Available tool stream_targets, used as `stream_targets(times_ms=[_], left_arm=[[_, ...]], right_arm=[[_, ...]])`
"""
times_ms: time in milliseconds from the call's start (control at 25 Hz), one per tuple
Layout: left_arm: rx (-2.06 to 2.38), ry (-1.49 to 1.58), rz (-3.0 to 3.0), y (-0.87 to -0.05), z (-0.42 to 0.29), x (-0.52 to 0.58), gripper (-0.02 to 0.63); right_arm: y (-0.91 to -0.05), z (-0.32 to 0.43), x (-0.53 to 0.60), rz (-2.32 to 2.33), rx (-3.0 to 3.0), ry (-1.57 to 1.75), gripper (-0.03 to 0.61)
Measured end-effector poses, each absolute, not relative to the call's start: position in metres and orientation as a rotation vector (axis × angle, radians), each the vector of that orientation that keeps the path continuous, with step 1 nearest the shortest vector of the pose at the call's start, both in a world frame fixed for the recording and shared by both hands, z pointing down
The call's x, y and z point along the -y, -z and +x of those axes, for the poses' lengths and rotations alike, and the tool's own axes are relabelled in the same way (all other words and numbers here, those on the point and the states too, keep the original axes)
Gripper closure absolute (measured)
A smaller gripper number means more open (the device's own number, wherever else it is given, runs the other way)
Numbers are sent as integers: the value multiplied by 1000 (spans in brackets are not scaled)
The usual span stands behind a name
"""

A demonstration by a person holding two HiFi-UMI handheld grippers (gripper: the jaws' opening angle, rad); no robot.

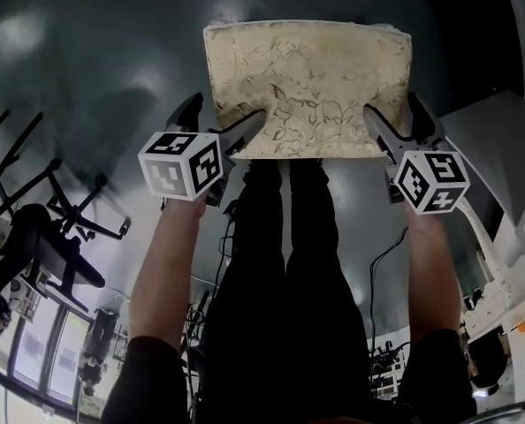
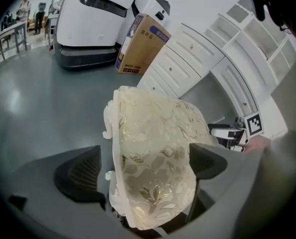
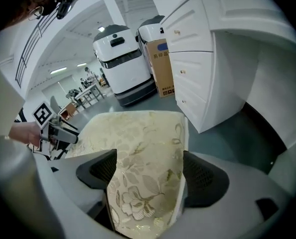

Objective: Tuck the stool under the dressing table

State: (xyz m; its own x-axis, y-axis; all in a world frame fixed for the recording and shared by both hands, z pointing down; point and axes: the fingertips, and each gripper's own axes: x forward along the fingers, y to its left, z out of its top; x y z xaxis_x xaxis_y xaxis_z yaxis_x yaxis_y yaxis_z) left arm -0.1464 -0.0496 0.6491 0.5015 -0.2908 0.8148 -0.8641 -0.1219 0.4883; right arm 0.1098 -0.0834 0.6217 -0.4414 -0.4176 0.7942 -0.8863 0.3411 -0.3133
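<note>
The stool (image 1: 311,87) has a cream cushion with a gold leaf pattern and stands on the dark floor right in front of me. My left gripper (image 1: 227,111) straddles its near left corner; in the left gripper view the cushion (image 2: 158,148) lies between the wide jaws, clear of the left pad (image 2: 83,178). My right gripper (image 1: 391,106) straddles the near right corner, with the cushion (image 3: 138,158) between its spread pads and no squeeze to see. The white dressing table (image 3: 203,49) with drawers stands to the right, its dark kneehole beyond the stool.
A cardboard box (image 2: 140,46) leans against the table's drawers (image 2: 188,59), with big white machines (image 2: 93,24) behind it. A black metal frame (image 1: 33,228) stands at the left. My legs (image 1: 289,263) are directly behind the stool, and a cable (image 1: 377,263) runs across the floor.
</note>
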Motion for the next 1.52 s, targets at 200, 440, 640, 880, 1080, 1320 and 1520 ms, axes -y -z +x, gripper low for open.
stream_targets(times_ms=[200,440,640,880,1080,1320,1520], left_arm=[[953,-657,1642,-664,-140,43,71],[898,-648,1649,-669,-138,44,71],[791,-631,1661,-673,-130,46,71],[714,-683,1681,-673,-124,49,72],[722,-713,1681,-673,-123,48,71],[720,-778,1658,-674,-122,49,67],[668,-870,1676,-668,-123,55,66]], right_arm=[[-643,122,74,1160,1936,-1174,153],[-654,121,73,1146,1939,-1339,138],[-659,119,75,1093,2006,-1385,127],[-663,114,78,1009,2086,-1439,121],[-662,112,78,978,2081,-1440,120],[-663,112,77,988,2051,-1460,120],[-658,113,67,1062,2049,-1492,120]])
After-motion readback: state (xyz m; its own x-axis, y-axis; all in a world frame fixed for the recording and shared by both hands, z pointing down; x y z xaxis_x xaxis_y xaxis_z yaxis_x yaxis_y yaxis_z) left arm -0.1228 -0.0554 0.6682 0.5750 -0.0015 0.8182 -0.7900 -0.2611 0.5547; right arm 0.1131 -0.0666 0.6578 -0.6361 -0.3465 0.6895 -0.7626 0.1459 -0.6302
